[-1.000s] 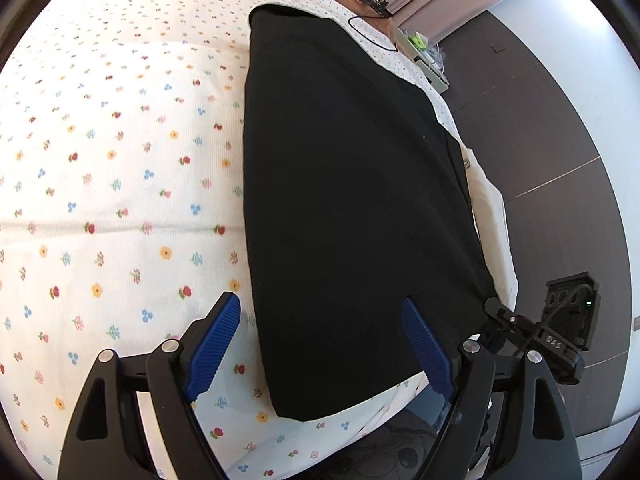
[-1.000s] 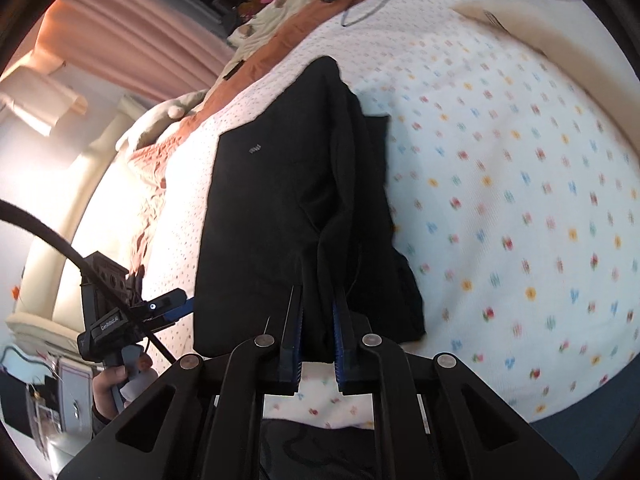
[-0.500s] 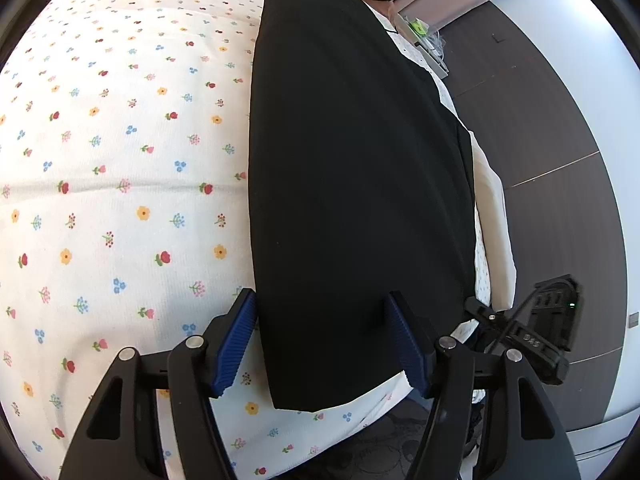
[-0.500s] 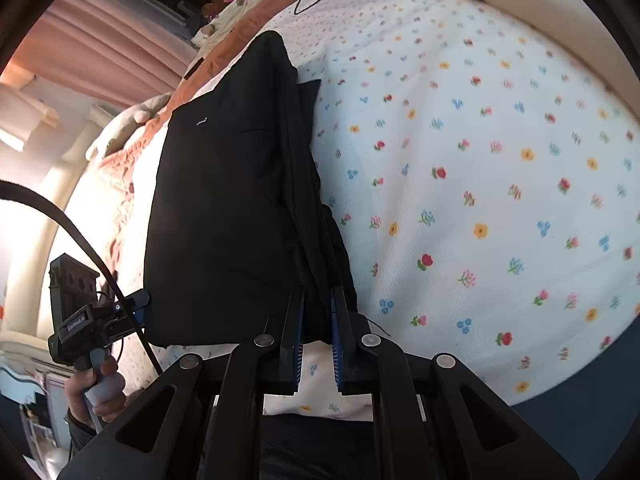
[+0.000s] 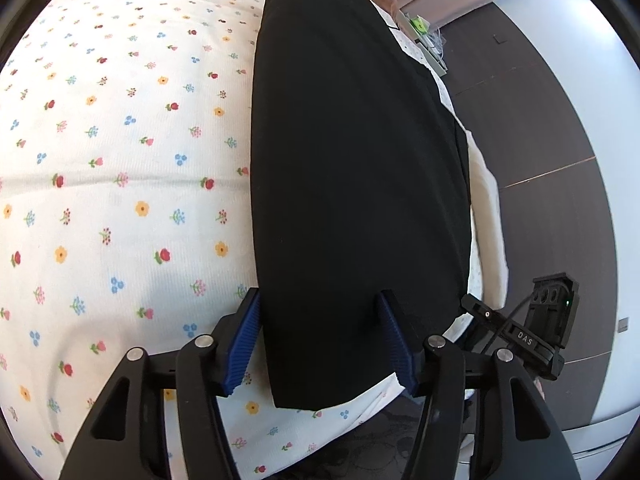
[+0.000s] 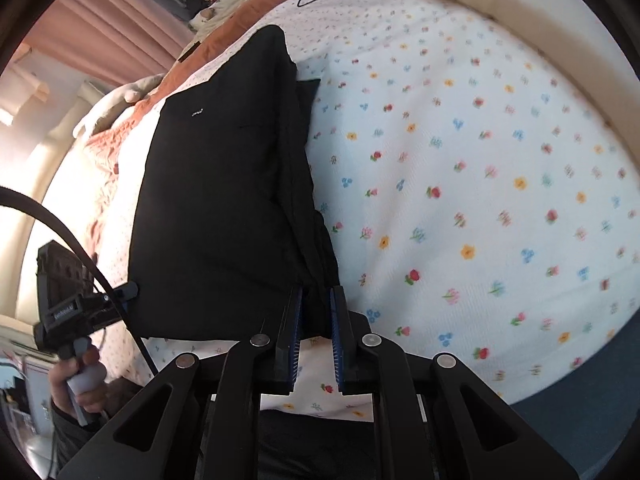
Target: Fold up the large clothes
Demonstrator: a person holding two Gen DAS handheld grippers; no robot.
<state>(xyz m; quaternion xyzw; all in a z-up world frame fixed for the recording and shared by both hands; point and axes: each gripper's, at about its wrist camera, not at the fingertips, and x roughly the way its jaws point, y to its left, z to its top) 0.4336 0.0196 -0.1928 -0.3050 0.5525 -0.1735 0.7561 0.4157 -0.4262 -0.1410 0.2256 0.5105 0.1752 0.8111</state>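
A large black garment (image 5: 356, 168) lies folded lengthwise on the floral bed sheet (image 5: 120, 160). My left gripper (image 5: 320, 340) is open, its blue pads on either side of the garment's near end, low over the fabric. In the right wrist view the same garment (image 6: 224, 208) runs away from me, and my right gripper (image 6: 316, 320) is shut on its bunched near corner at the bed edge. The left gripper (image 6: 80, 308) and the hand holding it show at the left of that view.
The bed edge and dark floor (image 5: 540, 140) lie right of the garment. A cream pillow (image 6: 540, 40) sits at the far right. An orange blanket (image 6: 224, 40), cables and clutter lie at the far end of the bed.
My left gripper has moved forward and down over the garment's near end, its jaws narrowing somewhat. My right gripper stays shut on the corner and has shifted with it.
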